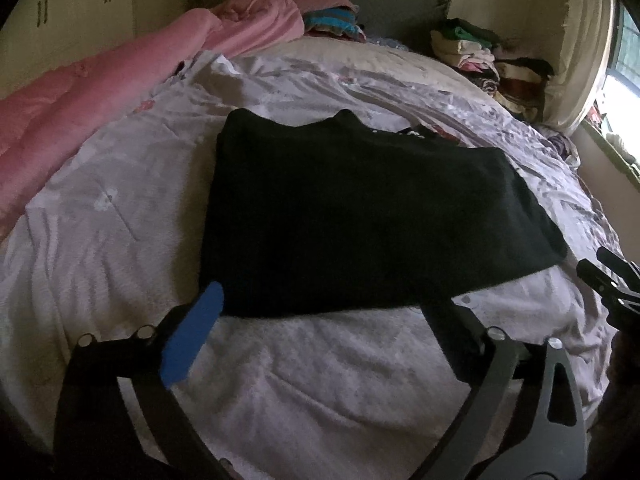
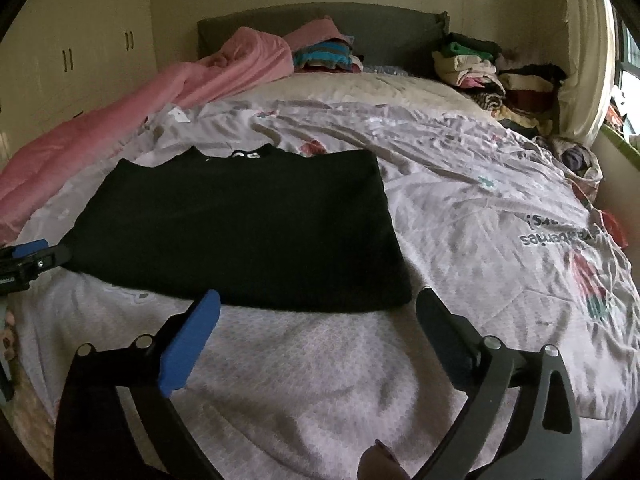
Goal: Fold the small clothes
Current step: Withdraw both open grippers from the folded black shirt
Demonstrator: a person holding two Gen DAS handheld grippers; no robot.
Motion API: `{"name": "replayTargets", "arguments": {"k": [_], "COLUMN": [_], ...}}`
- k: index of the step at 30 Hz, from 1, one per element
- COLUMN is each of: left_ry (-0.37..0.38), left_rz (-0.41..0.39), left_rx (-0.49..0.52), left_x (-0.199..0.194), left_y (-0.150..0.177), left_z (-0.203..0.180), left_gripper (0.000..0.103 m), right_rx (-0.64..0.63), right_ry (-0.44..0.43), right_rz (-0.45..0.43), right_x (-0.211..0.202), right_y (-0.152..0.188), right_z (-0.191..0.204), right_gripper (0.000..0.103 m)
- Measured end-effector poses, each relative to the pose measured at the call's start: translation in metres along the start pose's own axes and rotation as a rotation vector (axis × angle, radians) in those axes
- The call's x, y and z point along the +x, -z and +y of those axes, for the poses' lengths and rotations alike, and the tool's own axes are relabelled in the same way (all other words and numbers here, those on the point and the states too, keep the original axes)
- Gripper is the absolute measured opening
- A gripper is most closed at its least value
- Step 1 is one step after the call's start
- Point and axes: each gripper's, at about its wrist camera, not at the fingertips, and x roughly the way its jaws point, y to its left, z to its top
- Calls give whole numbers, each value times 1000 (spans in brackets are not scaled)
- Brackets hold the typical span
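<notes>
Both grippers hang over the near edge of the bed (image 2: 460, 208), and the black shirt (image 1: 360, 216) lies flat in the middle of the quilt, its hem toward the near edge and its collar toward the headboard. It looks like a tidy rectangle already, with the sides apparently turned in, though the cloth is so dark that the layers are hard to read. So the first folds seem done; what is left, by my reckoning, is bringing the hem up toward the collar and setting the shirt aside.

The left gripper (image 1: 332, 308) sits at the hem with its fingers spread wide, holding nothing, one blue pad just at the shirt's near-left corner. The right gripper (image 2: 320, 312) matches it at the near-right corner, fingers wide and empty, tips just short of the hem.

Up by the headboard, a pile of folded clothes (image 2: 492, 72) waits at the far-right corner, and a pink blanket (image 1: 112, 100) runs along the left edge of the bed.
</notes>
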Motion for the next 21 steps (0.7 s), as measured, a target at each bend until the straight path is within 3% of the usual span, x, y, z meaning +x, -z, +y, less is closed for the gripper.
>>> {"name": "replayTargets", "arguments": {"k": [21], "left_ry": [-1], "left_rz": [-33], "left_rx": [35], "left_x": [-32], "left_y": [0], "left_z": [-10], "left_gripper": [93], "right_rx": [-33], "right_ry": [-8], "right_rz": [-108], "right_x": [-43], "right_y": [-7], "right_z": [17], "right_gripper": [98]}}
